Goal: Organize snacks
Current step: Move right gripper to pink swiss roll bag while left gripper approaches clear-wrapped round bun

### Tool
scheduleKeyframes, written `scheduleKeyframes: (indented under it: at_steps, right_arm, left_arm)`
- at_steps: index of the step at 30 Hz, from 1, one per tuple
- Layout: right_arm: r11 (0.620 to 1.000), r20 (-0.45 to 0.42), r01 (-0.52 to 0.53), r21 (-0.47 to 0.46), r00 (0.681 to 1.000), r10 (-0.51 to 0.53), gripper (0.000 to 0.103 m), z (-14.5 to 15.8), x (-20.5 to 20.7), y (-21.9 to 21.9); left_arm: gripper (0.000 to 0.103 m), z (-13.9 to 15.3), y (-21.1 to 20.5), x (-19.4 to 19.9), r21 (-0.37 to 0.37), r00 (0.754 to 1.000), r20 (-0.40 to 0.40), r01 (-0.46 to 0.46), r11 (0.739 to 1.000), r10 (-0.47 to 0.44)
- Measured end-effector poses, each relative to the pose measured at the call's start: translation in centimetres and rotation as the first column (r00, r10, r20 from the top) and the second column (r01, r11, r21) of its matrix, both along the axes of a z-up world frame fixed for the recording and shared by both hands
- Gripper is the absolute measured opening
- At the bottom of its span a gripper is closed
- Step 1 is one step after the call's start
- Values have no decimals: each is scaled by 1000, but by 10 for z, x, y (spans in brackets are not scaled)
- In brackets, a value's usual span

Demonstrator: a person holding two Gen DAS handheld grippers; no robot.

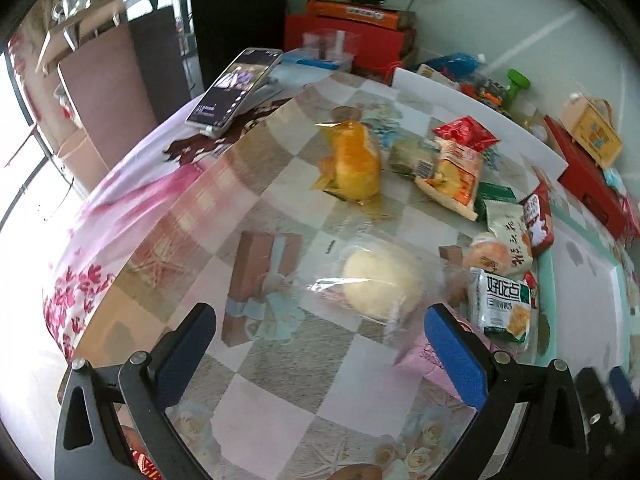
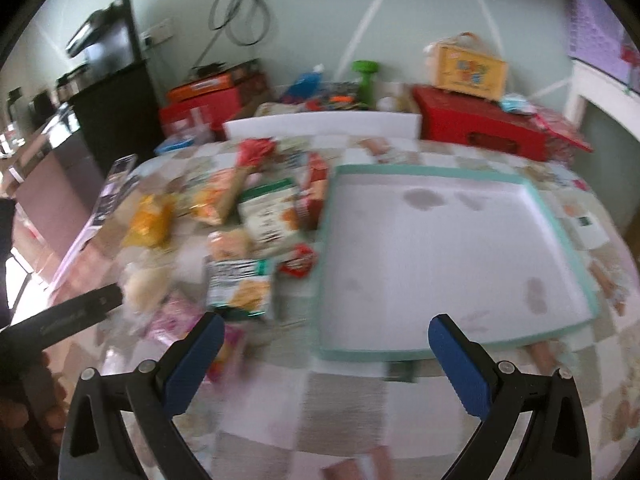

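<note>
A green-and-white snack packet [image 1: 505, 304] on the table bears the large Chinese characters "好吃点". Print on the other wrappers is too blurred to read.

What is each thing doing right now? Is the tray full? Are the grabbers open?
Left gripper: open, holding nothing.
Right gripper: open, holding nothing.
White tray with mint-green rim: empty, flat on the table.
Pale round bun in clear wrapper: sealed, lying on the table.
Smartphone: screen lit, propped up.
</note>
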State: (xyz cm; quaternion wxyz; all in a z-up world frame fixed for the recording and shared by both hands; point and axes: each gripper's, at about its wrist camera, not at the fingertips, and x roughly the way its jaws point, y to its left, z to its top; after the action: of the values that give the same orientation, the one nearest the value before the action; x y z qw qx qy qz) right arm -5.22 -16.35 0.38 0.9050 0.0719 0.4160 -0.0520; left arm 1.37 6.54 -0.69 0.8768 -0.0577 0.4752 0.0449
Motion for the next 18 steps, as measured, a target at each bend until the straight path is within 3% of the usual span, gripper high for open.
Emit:
scheduleKeyframes:
  at_steps: [11,18]
  right_arm:
    - [983,-76,-185,-15,980,184,103,-30,24,61]
    - [972,-136,-234,-19,964,229,103,-54,41,74]
  left_arm:
    - [103,-13,-1,11,-30,997,-68,46,998,-48]
    - [103,-24,-8,28,-31,991,-99,89,996,-92]
